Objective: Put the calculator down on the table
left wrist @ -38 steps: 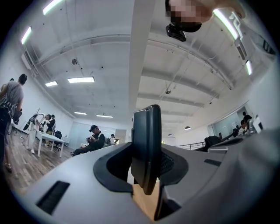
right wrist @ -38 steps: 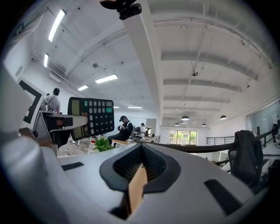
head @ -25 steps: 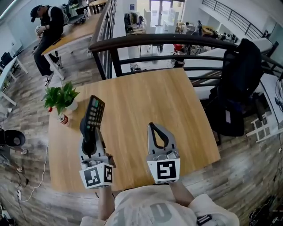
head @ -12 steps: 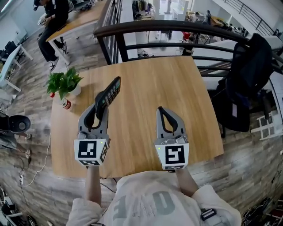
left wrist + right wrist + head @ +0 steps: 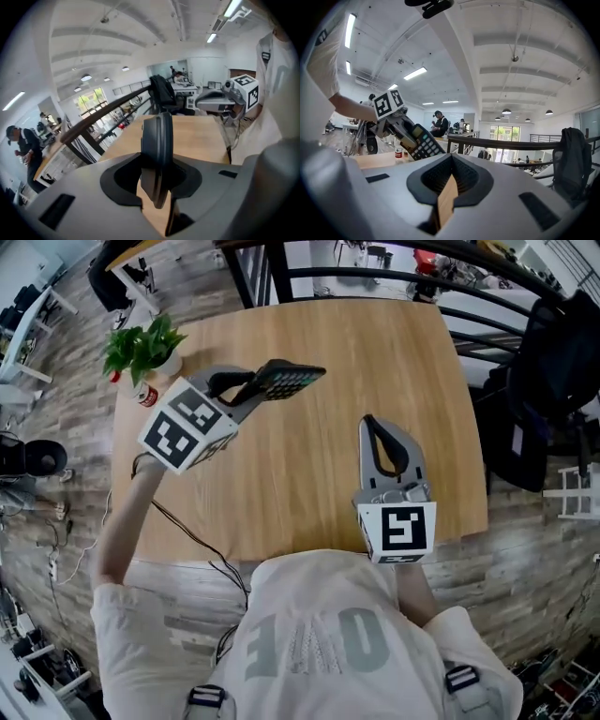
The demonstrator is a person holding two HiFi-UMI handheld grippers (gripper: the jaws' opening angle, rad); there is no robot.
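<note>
Now the left tool (image 5: pixel 246 388) is clamped on the calculator (image 5: pixel 289 381), held clear of the bench (image 5: pixel 375 352) at upper left, not yet down. Right tool (image 5: pixel 380 432) sits closed and empty, centre-right. Next, I reckon: lower it flat, then let go.

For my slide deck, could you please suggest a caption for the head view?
Left tool holds the calculator over the table; right tool is empty.

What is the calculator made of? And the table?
The calculator looks like dark matte plastic: a smooth moulded case, with keys that may be rubbery. The table looks like light wood or wood-look laminate: grain lines and a dull sheen.
</note>
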